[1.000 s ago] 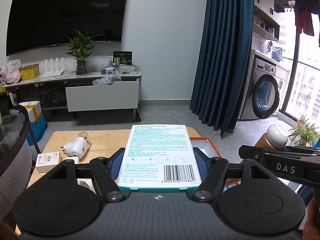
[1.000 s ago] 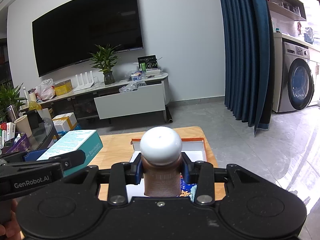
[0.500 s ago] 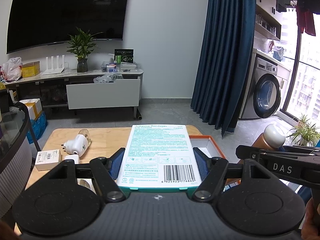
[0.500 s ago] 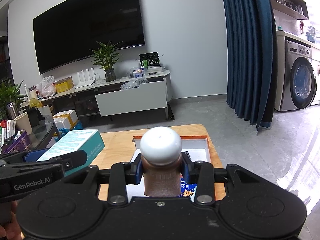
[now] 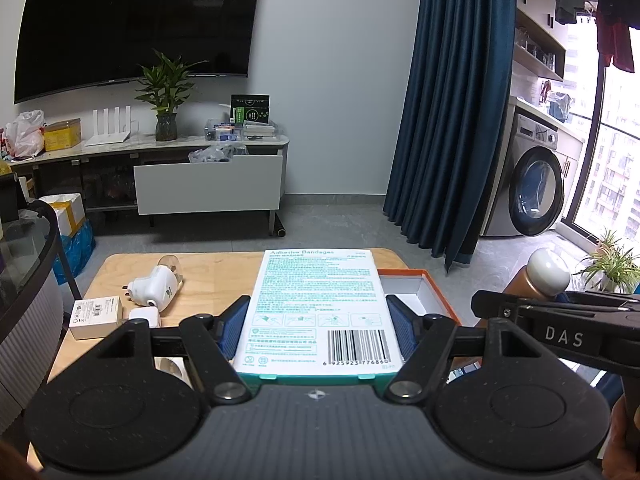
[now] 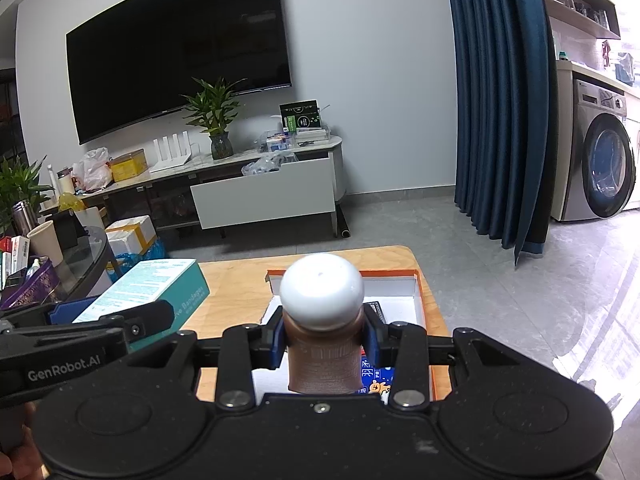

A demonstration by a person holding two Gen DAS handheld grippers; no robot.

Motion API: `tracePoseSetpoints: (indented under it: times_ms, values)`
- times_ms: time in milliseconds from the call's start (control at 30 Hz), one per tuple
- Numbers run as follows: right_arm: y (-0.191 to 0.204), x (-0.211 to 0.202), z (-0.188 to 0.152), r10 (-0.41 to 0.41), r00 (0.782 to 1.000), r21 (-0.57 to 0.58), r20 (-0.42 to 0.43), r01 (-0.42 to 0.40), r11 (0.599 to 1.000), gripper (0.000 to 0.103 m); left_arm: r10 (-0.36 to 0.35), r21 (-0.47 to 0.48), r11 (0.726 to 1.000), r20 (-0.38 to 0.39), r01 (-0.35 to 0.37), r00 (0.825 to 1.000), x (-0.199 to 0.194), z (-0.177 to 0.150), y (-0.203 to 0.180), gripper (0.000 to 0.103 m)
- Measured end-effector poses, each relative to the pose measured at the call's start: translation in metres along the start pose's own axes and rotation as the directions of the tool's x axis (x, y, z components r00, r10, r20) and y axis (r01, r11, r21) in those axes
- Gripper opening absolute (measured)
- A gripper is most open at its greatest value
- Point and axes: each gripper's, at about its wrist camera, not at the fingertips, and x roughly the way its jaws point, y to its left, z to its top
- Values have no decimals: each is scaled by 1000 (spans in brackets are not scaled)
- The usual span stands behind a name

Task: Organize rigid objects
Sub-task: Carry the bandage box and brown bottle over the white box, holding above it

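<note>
Change from earlier frames: none in either grip; both held items sit between the pads exactly as before. Background view shifts only slightly.
Left gripper [image 5: 319,330]: clamped on the bandage box [image 5: 318,308], blue pads [image 5: 233,330] pressed to its two long sides; box lies flat, held above the wooden table [image 5: 216,276].
Right gripper [image 6: 324,334]: clamped on the brown bottle [image 6: 323,354] just below its white domed cap [image 6: 322,290]; bottle upright, held over the orange-rimmed tray [image 6: 418,280].
Box lettering: "Adhesive Bandages" heading, fine teal print too small to read, barcode with digits 6 925923 776860.
Gripper lettering: "DAS" on the right unit's side in the left view; "GenRobot.AI" on the left unit's side in the right view.
Tray location: right end of table; contains a blue printed pack [image 6: 376,378], partly hidden.
Table, left part: white plug adapter [image 5: 154,288], small white labelled box [image 5: 96,316], small white cube [image 5: 145,316].
</note>
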Motion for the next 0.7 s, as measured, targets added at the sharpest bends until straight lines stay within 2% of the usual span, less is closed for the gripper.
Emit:
tracePoseSetpoints:
  times_ms: [700]
  values:
    - [-14, 27, 5, -39, 999, -1, -21, 39, 999, 46, -7, -3, 1000, -24, 7, 1000, 23, 1, 1, 72]
